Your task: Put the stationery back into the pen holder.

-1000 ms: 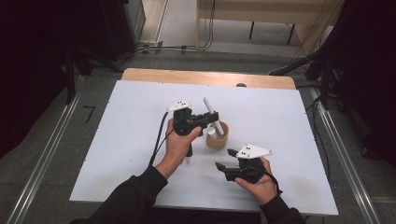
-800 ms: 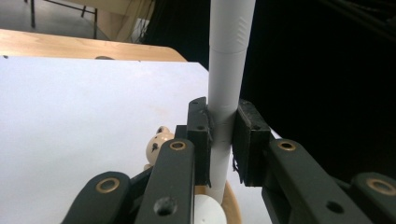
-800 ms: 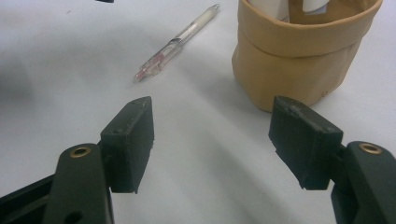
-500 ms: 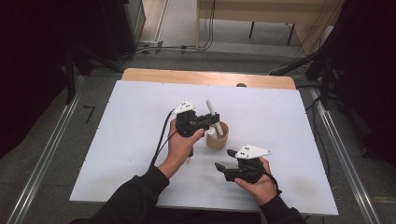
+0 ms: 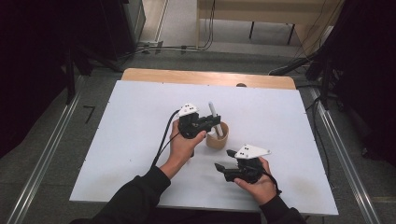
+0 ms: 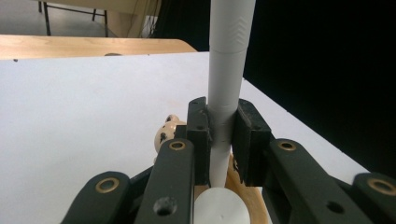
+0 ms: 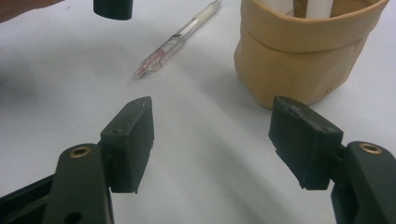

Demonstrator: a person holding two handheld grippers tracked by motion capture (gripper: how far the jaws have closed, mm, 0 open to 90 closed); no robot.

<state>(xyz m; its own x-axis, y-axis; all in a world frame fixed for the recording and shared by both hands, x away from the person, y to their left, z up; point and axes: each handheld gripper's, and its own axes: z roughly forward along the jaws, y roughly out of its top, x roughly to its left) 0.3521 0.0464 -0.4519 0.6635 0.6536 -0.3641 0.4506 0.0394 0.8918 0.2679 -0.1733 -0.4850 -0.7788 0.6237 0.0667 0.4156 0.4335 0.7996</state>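
marker (image 6: 229, 84), a white barrel, stands near upright with its lower end inside the cup (image 5: 217, 136), clamped between the pads of the left gripper (image 5: 215, 121) partway along its length; in the left gripper view the two black jaws press on the barrel from both sides, and a second white round end shows inside the cup just below them. the cup is tan, soft-walled with a rolled rim, and sits near the middle of the table (image 5: 140, 107), a little toward the near edge. a small cream figure with dark spots (image 6: 167, 133) shows on the cup's far side in the left gripper view; what it is cannot be told. the left hand (image 5: 183, 145) comes in from the near edge and reaches up to the cup. the right gripper (image 7: 212, 135) is held low over the table toward the near right part, well apart from the marker, its jaws wide with nothing between them, pointed at the cup's base. a clear pen (image 7: 177, 39) with a reddish tip lies flat on the table just left of the cup, under the left hand. the table top is white, with a bare wooden strip along its far edge.
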